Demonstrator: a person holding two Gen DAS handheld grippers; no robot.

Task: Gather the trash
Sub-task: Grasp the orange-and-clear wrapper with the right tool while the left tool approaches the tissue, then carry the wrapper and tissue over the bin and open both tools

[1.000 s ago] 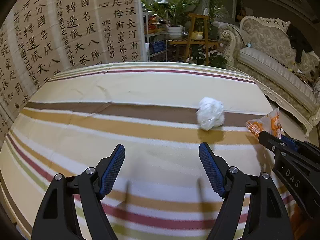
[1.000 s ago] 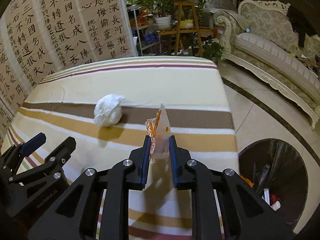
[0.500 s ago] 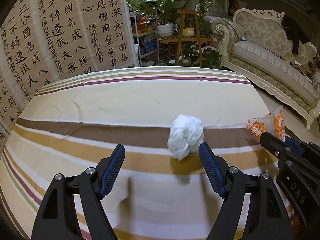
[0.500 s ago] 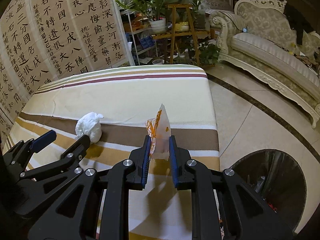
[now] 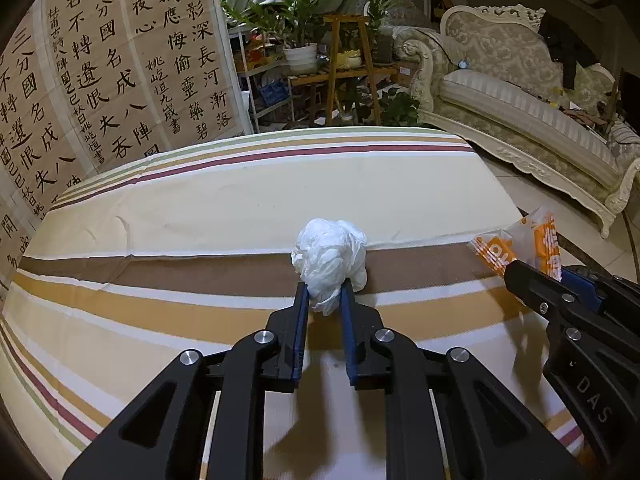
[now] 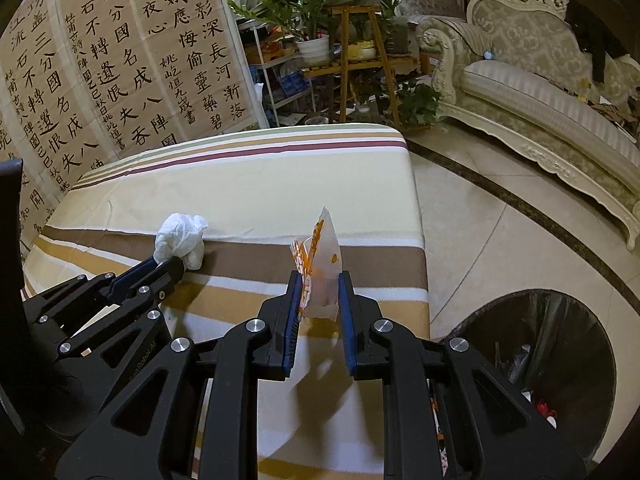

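Observation:
A crumpled white paper wad [image 5: 330,254] lies on the brown stripe of the striped tablecloth [image 5: 224,200]. My left gripper [image 5: 324,292] has its jaws closing on the wad's near lower part, and both blue pads press into it. The right wrist view shows the same wad [image 6: 180,240] at the left gripper's [image 6: 168,267] tips. My right gripper [image 6: 319,280] is shut on an orange-and-white snack wrapper [image 6: 325,254], held upright above the table's right part. In the left wrist view the wrapper [image 5: 516,244] and right gripper [image 5: 540,274] sit at the right.
A round bin with a black liner [image 6: 580,312] stands on the tiled floor to the right of the table, with some rubbish inside. A cream sofa [image 6: 540,96], a wooden plant stand [image 6: 360,52] and a calligraphy screen [image 6: 120,60] lie beyond the table.
My left gripper moved up to the white wad and its jaws went from wide open to shut around it. The right gripper kept hold of the wrapper and shifted slightly right.

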